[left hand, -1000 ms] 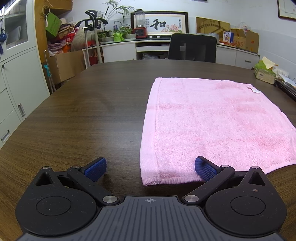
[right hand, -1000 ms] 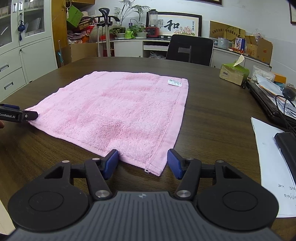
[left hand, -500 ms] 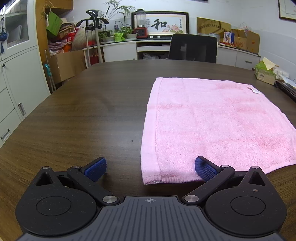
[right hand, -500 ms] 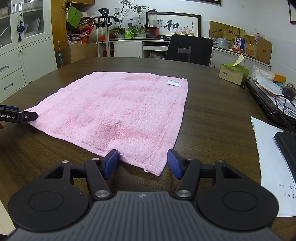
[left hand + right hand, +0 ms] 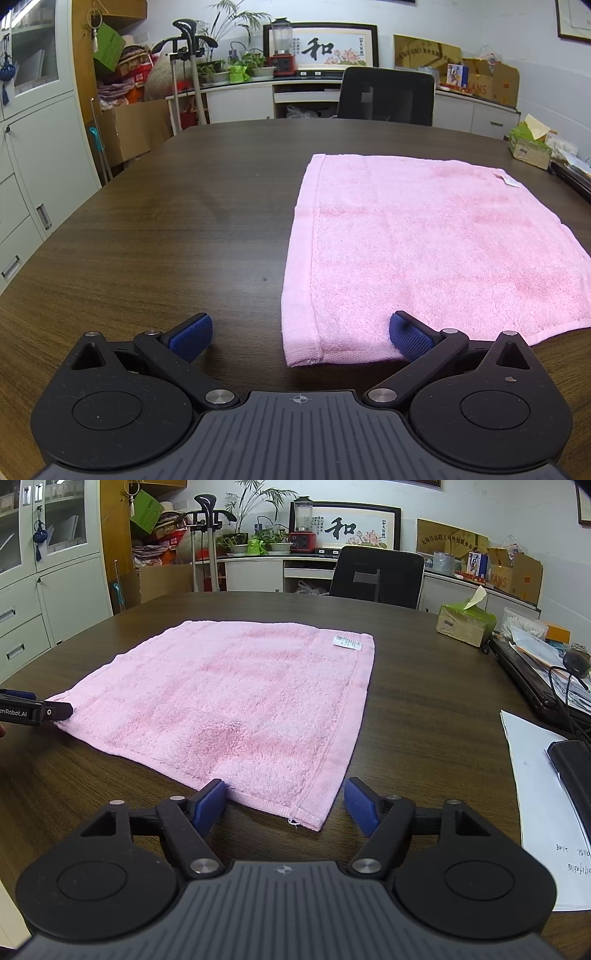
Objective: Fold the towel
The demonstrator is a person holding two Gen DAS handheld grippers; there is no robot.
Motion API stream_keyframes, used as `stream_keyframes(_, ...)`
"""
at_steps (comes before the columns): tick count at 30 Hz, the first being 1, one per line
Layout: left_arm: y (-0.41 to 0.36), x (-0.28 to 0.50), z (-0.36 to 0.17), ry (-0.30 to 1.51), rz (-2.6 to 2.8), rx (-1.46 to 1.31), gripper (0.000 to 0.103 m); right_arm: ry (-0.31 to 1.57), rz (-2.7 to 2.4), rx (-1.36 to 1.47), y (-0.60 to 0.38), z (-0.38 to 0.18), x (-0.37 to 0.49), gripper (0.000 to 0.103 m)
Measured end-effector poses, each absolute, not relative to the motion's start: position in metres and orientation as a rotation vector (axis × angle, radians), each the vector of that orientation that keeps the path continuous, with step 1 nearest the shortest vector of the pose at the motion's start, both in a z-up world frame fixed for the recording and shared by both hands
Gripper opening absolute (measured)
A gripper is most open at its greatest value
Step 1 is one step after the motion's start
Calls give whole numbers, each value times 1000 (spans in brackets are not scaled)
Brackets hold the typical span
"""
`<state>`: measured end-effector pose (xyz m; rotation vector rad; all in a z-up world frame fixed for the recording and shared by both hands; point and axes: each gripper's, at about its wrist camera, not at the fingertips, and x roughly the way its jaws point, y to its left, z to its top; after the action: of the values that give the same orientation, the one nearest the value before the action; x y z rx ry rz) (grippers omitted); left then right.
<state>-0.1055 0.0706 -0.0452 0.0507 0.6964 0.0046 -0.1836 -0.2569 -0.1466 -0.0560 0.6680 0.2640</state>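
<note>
A pink towel (image 5: 424,243) lies flat and spread out on the dark wooden table (image 5: 166,229). It also shows in the right wrist view (image 5: 236,705), with a white label (image 5: 346,641) at its far right corner. My left gripper (image 5: 301,338) is open, its jaws either side of the towel's near left corner. My right gripper (image 5: 284,806) is open, its jaws either side of the near right corner. The left gripper's finger (image 5: 37,712) shows at the towel's left corner in the right wrist view.
A black office chair (image 5: 376,576) stands at the table's far side. A tissue box (image 5: 465,622), a laptop with papers and cables (image 5: 546,679), a white sheet (image 5: 543,786) and a black case (image 5: 574,771) lie on the right. Cabinets stand on the left.
Both grippers have crept slightly forward, closer around the towel's near corners. The towel has not moved.
</note>
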Motion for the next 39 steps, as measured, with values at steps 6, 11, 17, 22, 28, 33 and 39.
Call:
stream_keyframes(6,71,-106,-46,697,6,49,103,674,264,-54,-257,-147,-183,80)
stream_keyframes(11,73,-106,-46,699,6,42,103,677,265,-57,-257,-147,-183,82)
stream_keyframes(17,74,-108,-46,699,6,39,103,680,266,-50,-257,-148,-182,87)
stream_keyframes(22,75,-108,-46,700,6,38,103,683,265,-51,-257,-148,-182,87)
stream_keyframes(28,75,-109,-47,697,8,43,103,684,265,-64,-255,-148,-182,87)
stream_keyframes(33,73,-111,-48,699,4,39,103,684,263,-63,-255,-147,-182,87)
stream_keyframes(39,73,-111,-47,695,-6,46,101,668,264,-70,-253,-147,-186,66)
